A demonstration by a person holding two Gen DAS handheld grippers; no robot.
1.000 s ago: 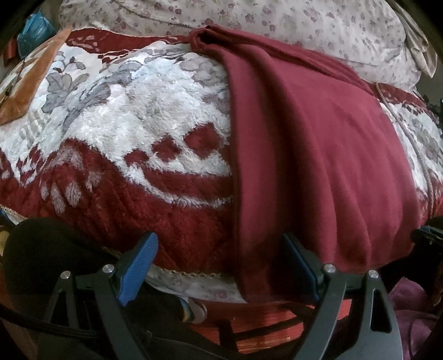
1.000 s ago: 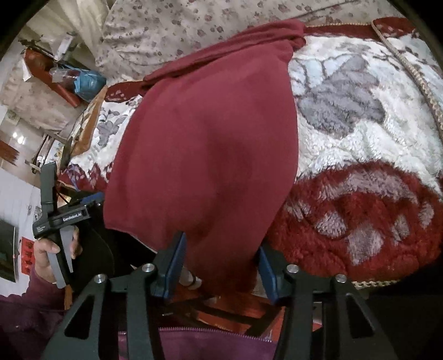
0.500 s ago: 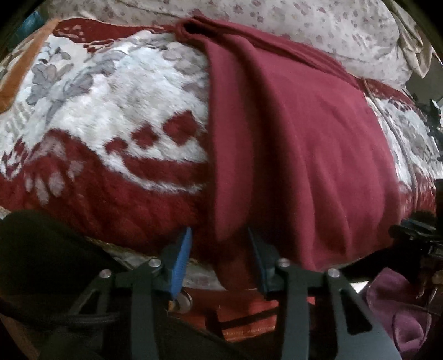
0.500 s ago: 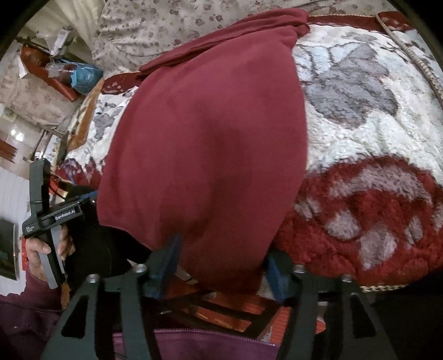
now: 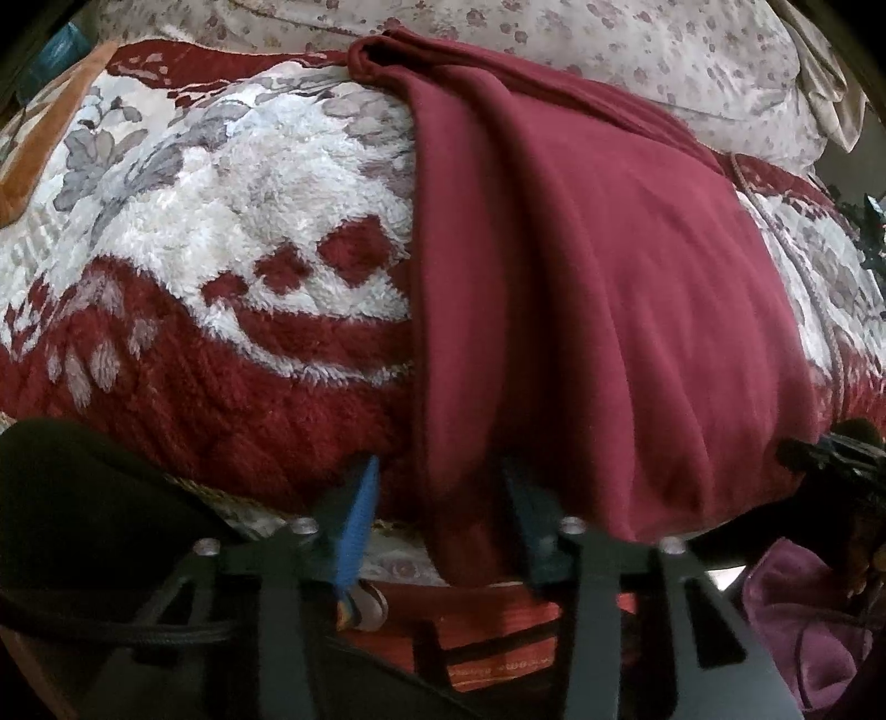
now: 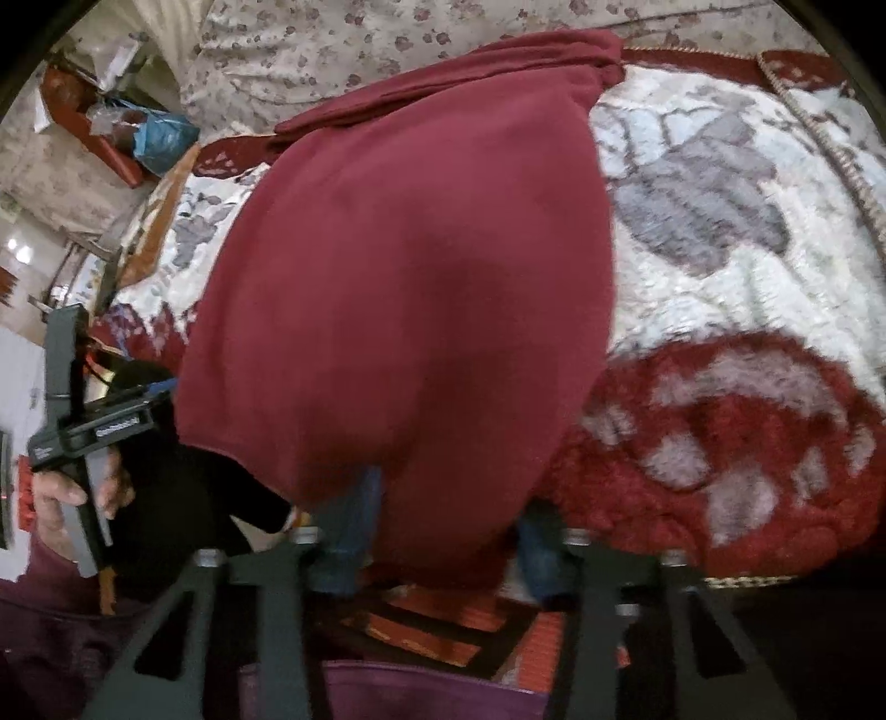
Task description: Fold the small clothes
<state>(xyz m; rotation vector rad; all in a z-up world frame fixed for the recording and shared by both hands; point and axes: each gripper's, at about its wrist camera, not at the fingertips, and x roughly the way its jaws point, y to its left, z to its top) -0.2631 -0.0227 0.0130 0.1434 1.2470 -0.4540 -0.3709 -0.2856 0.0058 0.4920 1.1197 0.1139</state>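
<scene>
a second ago my left gripper (image 5: 437, 515) stands wide, its fingers well to either side of the hanging hem; now the fingers sit narrow about the left corner of the maroon garment (image 5: 598, 310), cloth between them. whether the pads actually pinch the cloth i cannot tell: a gap shows beside the blue pad (image 5: 357, 515) at 7 o'clock. my right gripper (image 6: 437, 526) changes little; it frames the right corner of the same hem, fingers narrow, with cloth draped over and between them, and motion blur hides the contact. i judge that both near corners are now staged for a lift, so the next fold, near hem carried toward 12 o'clock, can begin once grip is confirmed.

the garment is plain dark red knit, soft and thick, already doubled lengthwise into a long panel. it lies on the plush red-and-white blanket (image 5: 221, 232), running from the bed edge at 6 o'clock to a bunched roll at 12 o'clock, near the floral bedding (image 5: 637, 50). its near hem overhangs the blanket edge. shallow lengthwise creases run down the left side.
</scene>
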